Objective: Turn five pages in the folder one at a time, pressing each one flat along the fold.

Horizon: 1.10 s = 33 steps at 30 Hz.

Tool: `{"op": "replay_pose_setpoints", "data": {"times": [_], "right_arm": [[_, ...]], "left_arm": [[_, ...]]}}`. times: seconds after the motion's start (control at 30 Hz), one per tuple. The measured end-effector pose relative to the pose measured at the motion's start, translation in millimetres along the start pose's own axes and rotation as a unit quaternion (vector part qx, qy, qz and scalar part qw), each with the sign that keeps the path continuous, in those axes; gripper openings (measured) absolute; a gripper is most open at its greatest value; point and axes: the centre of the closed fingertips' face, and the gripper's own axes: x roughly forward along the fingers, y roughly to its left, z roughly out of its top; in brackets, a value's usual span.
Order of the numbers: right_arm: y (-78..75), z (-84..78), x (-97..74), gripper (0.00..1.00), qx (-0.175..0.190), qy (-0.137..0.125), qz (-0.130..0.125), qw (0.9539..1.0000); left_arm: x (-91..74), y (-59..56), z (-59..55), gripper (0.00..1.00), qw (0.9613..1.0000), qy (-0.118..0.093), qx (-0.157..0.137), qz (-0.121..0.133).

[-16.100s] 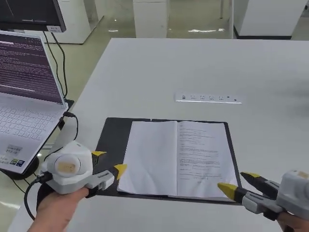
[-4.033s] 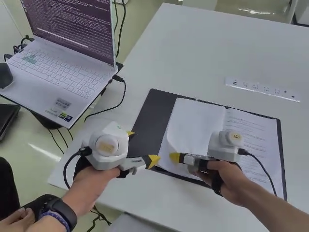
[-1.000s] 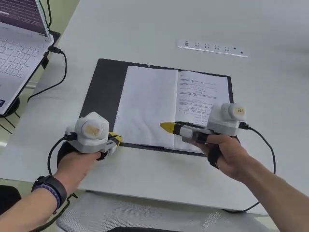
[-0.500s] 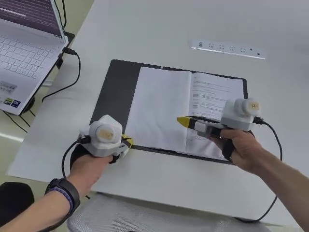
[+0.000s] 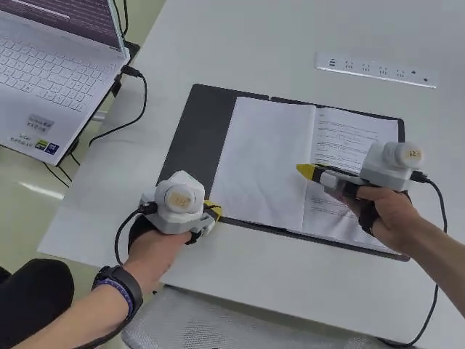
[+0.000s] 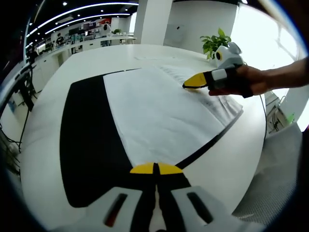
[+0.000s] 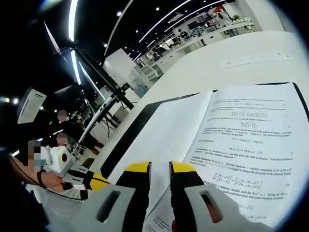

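We take the fold of the open folder as our reference. The folder lies flat on the white table. A blank page is spread on one side of the fold and a printed page on the other. The fold's long axis runs from the folder's near edge straight away from us, leaning a little.

The right gripper comes in from the printed side and lies across the fold. Its yellow tips sit right at the fold, about midway along it. In its own view the jaws stand a narrow gap apart, with paper showing through and nothing clearly pinched. We cannot tell whether the tips touch the sheet.

The left gripper sits well off to the blank side of the fold, at the folder's near edge where the blank page's corner meets the black cover. Its jaws are closed tip to tip, and we see nothing caught between them.

We judge the step in hand to be pressing along the fold, and the right gripper is much the nearer for it. Because it points across the fold, the stroke has to travel sideways to its jaws, toward or away from us. For the next turn, the printed page's free edge lies on the side of the fold away from the blank page, beyond the right hand.
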Motion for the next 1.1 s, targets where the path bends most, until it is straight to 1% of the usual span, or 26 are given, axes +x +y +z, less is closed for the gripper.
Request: {"op": "replay_pose_setpoints", "data": {"times": [0.07, 0.17, 0.23, 0.27, 0.4, 0.43, 0.5, 0.57, 0.6, 0.63, 0.67, 0.7, 0.73, 0.8, 0.87, 1.0, 1.1], "right_arm": [[-2.8, 7.1, 1.3, 0.14, 0.004, -0.011, -0.002, 0.9999], [-6.3, 16.0, 3.6, 0.11, 0.004, -0.026, -0.003, 0.9997], [-8.3, 24.1, 5.6, 0.08, 0.014, -0.041, -0.003, 0.9991], [-9.5, 28.5, 6.5, 0.07, 0.009, -0.050, -0.004, 0.9987], [-13.8, 34.6, 11.8, 0.00, 0.005, -0.062, -0.006, 0.9980], [-14.3, 34.5, 12.6, 0.00, 0.005, -0.062, -0.006, 0.9980], [-18.1, 29.2, 16.5, 0.00, 0.001, -0.051, -0.009, 0.9986], [-20.6, 26.6, 16.0, 0.00, -0.028, -0.046, -0.015, 0.9985], [-19.2, 23.8, 16.2, 0.00, -0.028, -0.041, -0.010, 0.9987], [-19.9, 17.7, 16.6, 0.00, -0.034, -0.030, -0.007, 0.9989], [-22.7, 14.8, 16.2, 0.00, -0.039, -0.026, -0.009, 0.9989], [-23.4, 19.8, 14.5, 0.00, -0.024, -0.040, -0.002, 0.9989], [-23.3, 21.4, 15.2, 0.00, -0.018, -0.043, 0.004, 0.9989], [-24.5, 21.8, 16.3, 0.00, -0.025, -0.041, 0.005, 0.9988], [-27.1, 24.5, 17.0, 0.00, -0.019, -0.046, 0.006, 0.9988], [-33.1, 30.7, 19.2, 0.00, -0.007, -0.056, 0.003, 0.9984], [-39.7, 38.6, 22.8, 0.00, 0.004, -0.068, -0.007, 0.9976]], "left_arm": [[0.1, -0.6, -0.2, 0.00, 1.0000, 0.001, 0.000, 0.000], [0.6, -0.3, -0.2, 0.00, 1.0000, 0.002, 0.004, -0.001], [1.0, -0.5, -0.2, 0.00, 1.0000, 0.003, 0.009, -0.002], [1.0, -0.7, -0.3, 0.00, 0.9999, 0.003, 0.010, -0.002], [1.3, -0.6, -0.1, 0.00, 1.0000, 0.003, 0.005, -0.001], [1.1, -0.8, 0.0, 0.00, 1.0000, 0.003, 0.005, 0.000], [1.1, -0.9, -0.1, 0.00, 1.0000, 0.003, 0.007, 0.000], [1.1, -0.8, -0.1, 0.00, 0.9999, 0.003, 0.012, 0.001], [1.1, -0.6, 0.0, 0.00, 0.9999, 0.002, 0.012, 0.000], [1.1, -0.6, 0.1, 0.00, 0.9999, 0.002, 0.010, 0.000], [1.0, -0.6, 0.1, 0.00, 1.0000, 0.002, 0.009, 0.000], [1.0, -0.5, 0.1, 0.00, 1.0000, 0.002, 0.009, 0.000], [1.1, -0.5, 0.2, 0.00, 1.0000, 0.003, 0.009, 0.000], [1.3, -0.4, 0.2, 0.00, 0.9999, 0.003, 0.010, 0.001], [1.4, -0.3, 0.2, 0.00, 0.9999, 0.004, 0.011, 0.001], [1.5, -0.1, 0.4, 0.00, 0.9999, 0.003, 0.010, 0.002], [1.3, -0.1, 0.5, 0.00, 0.9999, 0.003, 0.012, 0.002]]}}
